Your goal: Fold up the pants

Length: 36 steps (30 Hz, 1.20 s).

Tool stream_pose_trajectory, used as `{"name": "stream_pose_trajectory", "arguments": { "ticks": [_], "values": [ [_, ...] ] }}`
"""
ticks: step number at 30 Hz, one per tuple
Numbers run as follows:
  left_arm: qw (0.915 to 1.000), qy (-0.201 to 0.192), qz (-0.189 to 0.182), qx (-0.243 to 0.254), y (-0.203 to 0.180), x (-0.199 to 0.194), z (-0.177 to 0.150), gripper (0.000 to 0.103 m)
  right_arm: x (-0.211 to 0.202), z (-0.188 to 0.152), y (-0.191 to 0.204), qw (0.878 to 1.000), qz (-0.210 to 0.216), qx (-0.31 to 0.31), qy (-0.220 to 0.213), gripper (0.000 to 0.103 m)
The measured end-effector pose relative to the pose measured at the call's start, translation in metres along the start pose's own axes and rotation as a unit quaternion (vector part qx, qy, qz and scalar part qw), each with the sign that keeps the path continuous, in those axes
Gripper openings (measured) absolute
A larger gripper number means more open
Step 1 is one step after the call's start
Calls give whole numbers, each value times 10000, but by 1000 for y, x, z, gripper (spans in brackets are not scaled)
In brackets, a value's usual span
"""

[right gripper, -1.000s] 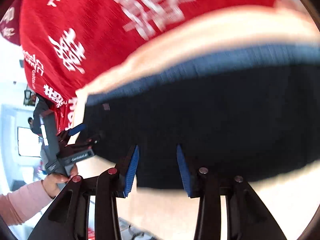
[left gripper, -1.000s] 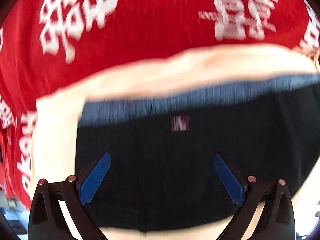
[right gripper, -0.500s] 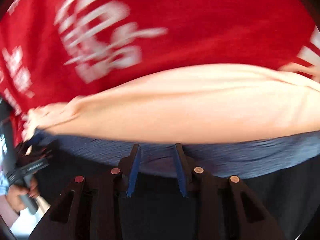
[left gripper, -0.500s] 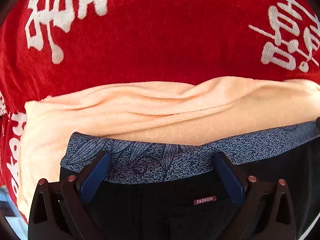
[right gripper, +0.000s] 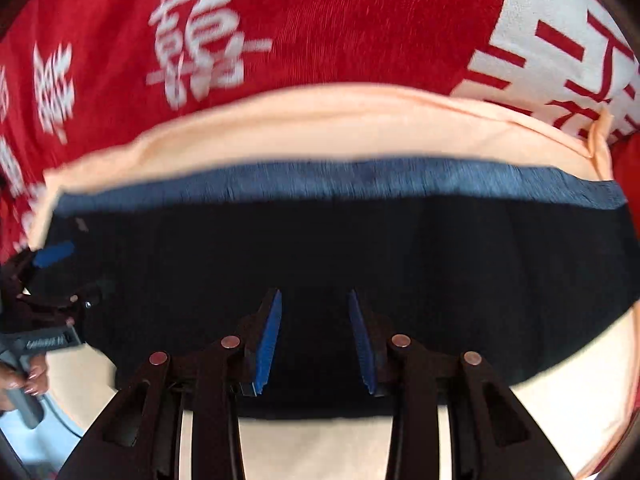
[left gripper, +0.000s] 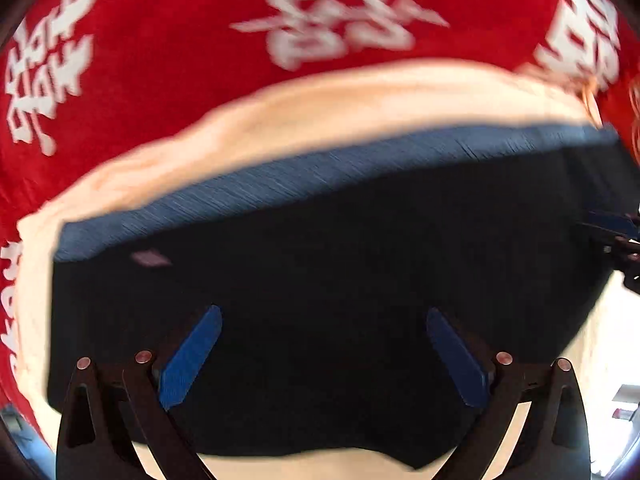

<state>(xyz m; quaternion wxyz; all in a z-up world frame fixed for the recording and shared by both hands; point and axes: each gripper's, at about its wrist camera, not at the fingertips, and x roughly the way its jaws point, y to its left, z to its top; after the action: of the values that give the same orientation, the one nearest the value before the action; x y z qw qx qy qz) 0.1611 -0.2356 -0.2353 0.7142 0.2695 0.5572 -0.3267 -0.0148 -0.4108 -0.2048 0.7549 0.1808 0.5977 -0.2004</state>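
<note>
Surface: red cloth (left gripper: 168, 80) with large white characters, and on it a peach towel (left gripper: 360, 112). Whether a table lies under the cloth cannot be told.

Left wrist view, motion-blurred. The black pants (left gripper: 340, 280) lie flat on the peach towel, which shows as a border beyond, left of and nearer than the pants. Their blue-grey waistband (left gripper: 320, 176) forms the far edge, next to the red cloth. A small pale label (left gripper: 150, 258) sits just below the waistband, toward the pants' left end. The left tool (left gripper: 324, 356) hangs over the near half of the pants, blue pads spread wide, nothing between them; released. At the pants' right edge part of the right tool (left gripper: 616, 236) shows.

Right wrist view. Same layout: pants (right gripper: 340, 248) on the peach towel (right gripper: 320, 128), waistband (right gripper: 340, 184) on the far side, red cloth (right gripper: 320, 20) past it, with a white block bearing red characters beyond the towel's far right corner. The right tool (right gripper: 314, 340) is above the near part of the pants, its pads partly apart and empty; they have just parted a little further. At the pants' left edge the left tool (right gripper: 54, 276) stands open, with a hand (right gripper: 22, 380) on its grey handle.
</note>
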Motion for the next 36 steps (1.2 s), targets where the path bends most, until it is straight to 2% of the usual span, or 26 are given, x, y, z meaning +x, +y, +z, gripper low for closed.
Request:
{"name": "stream_pose_trajectory", "arguments": {
  "ticks": [1, 2, 3, 5, 9, 11, 12, 14, 16, 18, 20, 23, 31, 36],
  "values": [
    [9999, 133, -10, 19, -11, 6, -10, 103, 4, -5, 2, 10000, -26, -40, 64, 38],
    [10000, 74, 49, 8, -17, 6, -18, 103, 1, -11, 1, 9999, -26, -96, -133, 39],
    [9995, -223, 211, -10, -21, -1, -28, 103, -1, -18, 3, 9995, -89, -220, -222, 39],
    [9990, -291, 320, 146, -25, -5, -34, 103, -5, -25, 9, 9985, -218, -427, -281, 39],
    [9995, -56, 302, -6, -25, -9, -31, 103, -7, -27, 2, 9997, -7, -67, -223, 39],
    [9989, 80, 468, 49, -29, -14, -29, 103, -13, -28, -2, 9998, 168, 89, 6, 39],
    [9985, 129, 526, 93, -43, -21, -28, 103, -19, -37, -4, 9994, 289, 181, 102, 39],
    [9990, 172, 422, 25, -44, -37, -30, 103, -31, -50, -9, 9970, 603, 393, 271, 40],
    [9992, 252, 288, -94, -44, -53, -32, 103, -41, -60, -13, 9948, 778, 540, 375, 45],
    [9989, 316, 225, -253, -47, -79, -39, 103, -54, -67, -23, 9927, 814, 742, 488, 55],
    [9983, 350, 149, -450, -57, -103, -45, 103, -66, -71, -34, 9901, 861, 980, 524, 59],
    [9965, 491, 6, -676, -61, -124, -52, 103, -85, -74, -51, 9846, 1003, 1316, 567, 73],
    [9938, 842, -76, -717, -109, -158, -63, 103, -121, -86, -92, 9796, 1118, 1516, 700, 75],
    [9934, 791, -54, -835, -147, -184, -54, 103, -149, -86, -122, 9793, 1224, 1465, 669, 75]
  ]
}}
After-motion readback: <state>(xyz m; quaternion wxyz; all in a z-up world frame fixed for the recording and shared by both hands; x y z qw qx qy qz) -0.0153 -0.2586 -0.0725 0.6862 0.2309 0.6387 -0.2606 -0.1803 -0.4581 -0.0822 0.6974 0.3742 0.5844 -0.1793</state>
